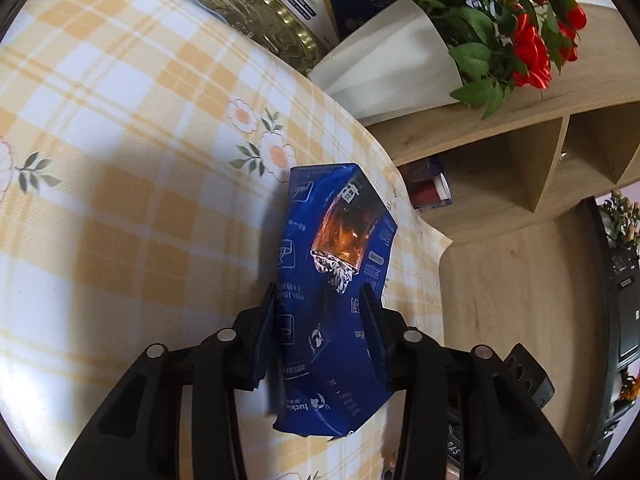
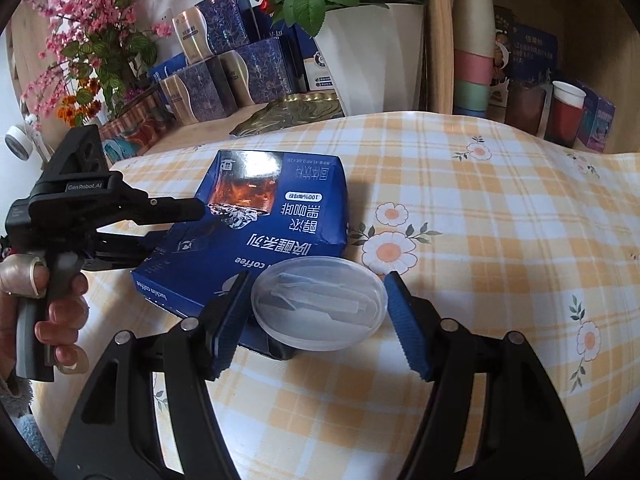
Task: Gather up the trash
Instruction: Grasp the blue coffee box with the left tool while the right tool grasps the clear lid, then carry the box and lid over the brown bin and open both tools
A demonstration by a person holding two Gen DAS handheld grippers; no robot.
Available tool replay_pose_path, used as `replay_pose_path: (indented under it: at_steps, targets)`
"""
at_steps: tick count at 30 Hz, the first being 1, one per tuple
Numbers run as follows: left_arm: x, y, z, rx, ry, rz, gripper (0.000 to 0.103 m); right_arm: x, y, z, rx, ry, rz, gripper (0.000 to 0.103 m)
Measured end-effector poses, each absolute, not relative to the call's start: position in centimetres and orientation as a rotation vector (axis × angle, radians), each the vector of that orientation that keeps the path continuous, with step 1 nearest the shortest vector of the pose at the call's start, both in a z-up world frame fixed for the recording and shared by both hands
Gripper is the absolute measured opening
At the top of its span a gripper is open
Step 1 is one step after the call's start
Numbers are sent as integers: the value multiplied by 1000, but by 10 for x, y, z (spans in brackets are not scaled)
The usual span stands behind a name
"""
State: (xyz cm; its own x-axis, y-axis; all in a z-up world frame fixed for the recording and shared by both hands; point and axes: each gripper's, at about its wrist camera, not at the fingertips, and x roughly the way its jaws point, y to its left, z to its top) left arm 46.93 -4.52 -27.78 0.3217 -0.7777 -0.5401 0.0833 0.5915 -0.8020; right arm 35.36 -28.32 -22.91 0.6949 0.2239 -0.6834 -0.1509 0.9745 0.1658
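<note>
Blue coffee box is clenched between the two pads of the left gripper, near the edge of the table with the yellow checked cloth. In the right wrist view the same box lies flat on the cloth. The right gripper is spread wide, its pads on both sides of a clear plastic lid that lies against the box; the right pad does not touch it.

Blue box – yellow-checked, flowered tablecloth
</note>
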Motion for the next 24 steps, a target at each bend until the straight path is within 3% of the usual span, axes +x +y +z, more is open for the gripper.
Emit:
replay_pose_path:
  at_steps: [2, 4, 8, 16, 24]
  targets:
    - [471, -51, -278, -750, 1110, -650, 39, 354, -286, -230, 118, 774, 215, 67]
    - [470, -55, -280, -753, 1128, -645, 25, 355, -290, -231, 136, 779, 210, 67]
    - [459, -51, -279, -827, 1085, -695, 16, 354, -299, -232, 172, 798, 198, 67]
    - [425, -22, -248, -851, 1004, -667, 15, 324, -310, -215, 232, 761, 197, 67]
    - [365, 6, -191, -669, 983, -662, 15, 275, -294, -182, 191, 724, 229, 67]
